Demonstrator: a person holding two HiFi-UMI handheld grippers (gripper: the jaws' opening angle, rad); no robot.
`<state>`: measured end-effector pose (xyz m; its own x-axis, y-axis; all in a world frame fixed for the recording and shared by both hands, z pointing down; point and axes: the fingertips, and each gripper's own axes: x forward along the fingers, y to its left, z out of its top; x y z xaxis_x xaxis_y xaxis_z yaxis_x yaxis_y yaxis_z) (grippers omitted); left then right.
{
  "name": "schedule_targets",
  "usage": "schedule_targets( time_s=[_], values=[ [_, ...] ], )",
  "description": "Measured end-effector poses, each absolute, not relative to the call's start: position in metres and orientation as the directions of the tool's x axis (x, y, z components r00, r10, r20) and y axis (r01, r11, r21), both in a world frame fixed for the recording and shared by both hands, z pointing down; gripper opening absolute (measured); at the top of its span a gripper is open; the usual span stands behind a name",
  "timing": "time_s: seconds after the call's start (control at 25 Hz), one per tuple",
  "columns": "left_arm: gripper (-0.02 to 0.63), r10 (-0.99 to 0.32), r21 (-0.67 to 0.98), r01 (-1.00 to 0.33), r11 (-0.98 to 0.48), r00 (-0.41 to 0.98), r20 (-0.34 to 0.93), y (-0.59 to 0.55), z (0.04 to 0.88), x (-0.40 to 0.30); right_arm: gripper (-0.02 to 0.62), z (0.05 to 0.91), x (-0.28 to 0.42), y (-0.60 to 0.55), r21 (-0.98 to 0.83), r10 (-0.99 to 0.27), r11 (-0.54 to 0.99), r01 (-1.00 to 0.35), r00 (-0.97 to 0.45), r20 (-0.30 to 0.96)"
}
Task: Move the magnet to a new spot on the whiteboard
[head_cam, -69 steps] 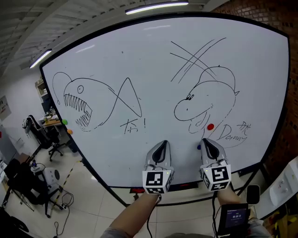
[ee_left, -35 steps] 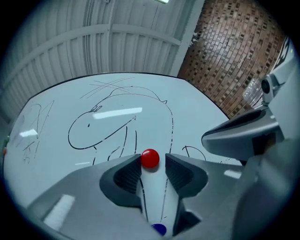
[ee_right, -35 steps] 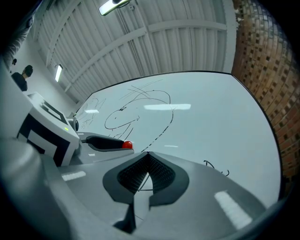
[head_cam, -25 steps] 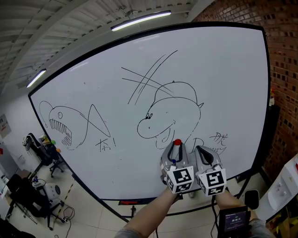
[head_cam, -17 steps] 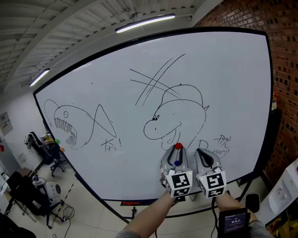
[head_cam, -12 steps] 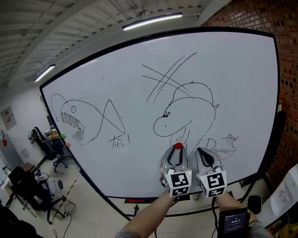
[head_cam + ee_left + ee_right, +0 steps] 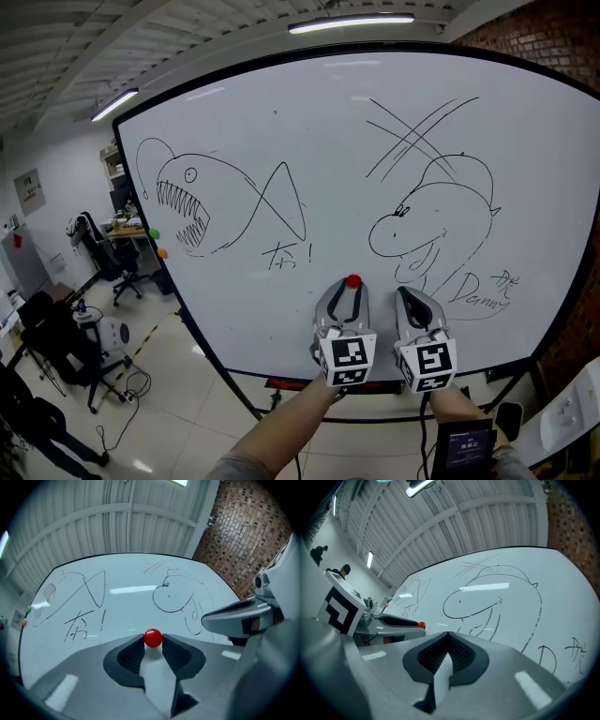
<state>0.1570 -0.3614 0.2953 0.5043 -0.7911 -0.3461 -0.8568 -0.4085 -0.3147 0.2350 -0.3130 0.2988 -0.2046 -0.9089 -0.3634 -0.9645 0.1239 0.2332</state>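
The magnet is a small, glossy red ball, pinched at the tips of the left gripper. It sits before the lower middle of the whiteboard, between the toothy fish sketch and the dinosaur sketch. Whether it touches the board cannot be told. The whiteboard is large, black-framed and upright.

Brick wall, ceiling strip lights, office chair
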Motion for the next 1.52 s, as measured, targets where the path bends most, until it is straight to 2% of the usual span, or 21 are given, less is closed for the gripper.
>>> schedule_targets(
  time_s=[0.76, 1.16, 1.52],
  values=[
    [0.118, -0.855, -0.243, -0.929, -0.279, 0.355, -0.377, -0.42, 0.293, -0.047, 0.0, 0.285, 0.046, -0.377, 0.283, -0.847, 0.287, -0.915, -0.381, -0.37],
    [0.118, -0.887, -0.221, -0.955, -0.2, 0.272, -0.373, -0.448, 0.29, -0.163, 0.0, 0.285, -0.048, -0.404, 0.286, -0.818, 0.342, -0.895, -0.433, -0.379],
    [0.118, -0.907, -0.201, -0.967, -0.156, 0.22, -0.358, -0.472, 0.291, -0.234, 0.0, 0.278, -0.106, -0.421, 0.296, -0.799, 0.365, -0.883, -0.46, -0.388]
  ],
)
